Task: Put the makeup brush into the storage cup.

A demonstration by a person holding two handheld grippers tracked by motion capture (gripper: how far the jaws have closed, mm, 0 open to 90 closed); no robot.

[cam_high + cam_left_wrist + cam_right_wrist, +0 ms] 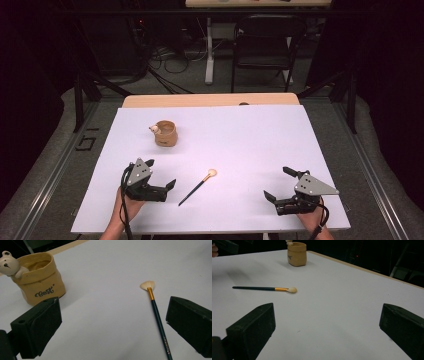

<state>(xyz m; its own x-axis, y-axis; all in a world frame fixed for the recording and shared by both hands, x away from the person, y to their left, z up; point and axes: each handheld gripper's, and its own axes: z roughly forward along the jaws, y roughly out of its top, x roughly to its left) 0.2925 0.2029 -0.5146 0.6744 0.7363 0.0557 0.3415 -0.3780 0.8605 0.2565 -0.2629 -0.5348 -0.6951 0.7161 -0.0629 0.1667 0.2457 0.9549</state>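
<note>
Left gripper [161, 174] jaws wide, empty, low over white sheet [260, 135] at its 7 o'clock. Right gripper [278, 184] jaws wide, empty, at sheet's 5 o'clock. Brush [198, 186] flat on sheet between grippers, just beside left one, bristles toward 1 o'clock. Pot [165, 133] upright at 12 o'clock from left gripper, well apart from brush.

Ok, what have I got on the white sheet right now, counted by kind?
Tan ceramic bag-shaped pot with a small bear on its rim: 1
Dark-handled fan brush with a gold ferrule and pale bristles: 1
Black two-jaw grippers: 2, left gripper and right gripper, both open
Total: 4
</note>
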